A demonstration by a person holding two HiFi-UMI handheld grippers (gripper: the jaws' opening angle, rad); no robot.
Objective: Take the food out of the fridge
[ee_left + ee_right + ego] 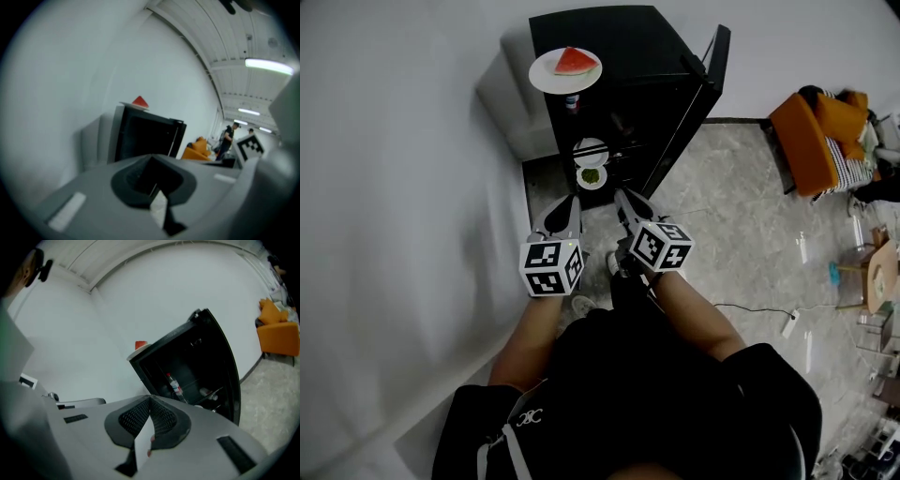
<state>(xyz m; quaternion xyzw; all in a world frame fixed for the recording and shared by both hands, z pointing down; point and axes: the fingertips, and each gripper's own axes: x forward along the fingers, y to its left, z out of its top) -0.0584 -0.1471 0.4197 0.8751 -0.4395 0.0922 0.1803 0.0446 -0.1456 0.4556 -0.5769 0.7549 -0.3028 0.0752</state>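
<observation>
On top of the fridge (656, 66), toward its left edge, a plate (546, 77) carries a watermelon slice (576, 62). The fridge door (698, 89) stands open. On the shelves inside I see a bottle (176, 386), a white dish (591, 150) and a bowl of greens (592, 176) at the front edge of a shelf. I hold both claws side by side just before the opening. The left claw (570, 201) is pressed together, and the right claw (622, 195) is pressed together too.
</observation>
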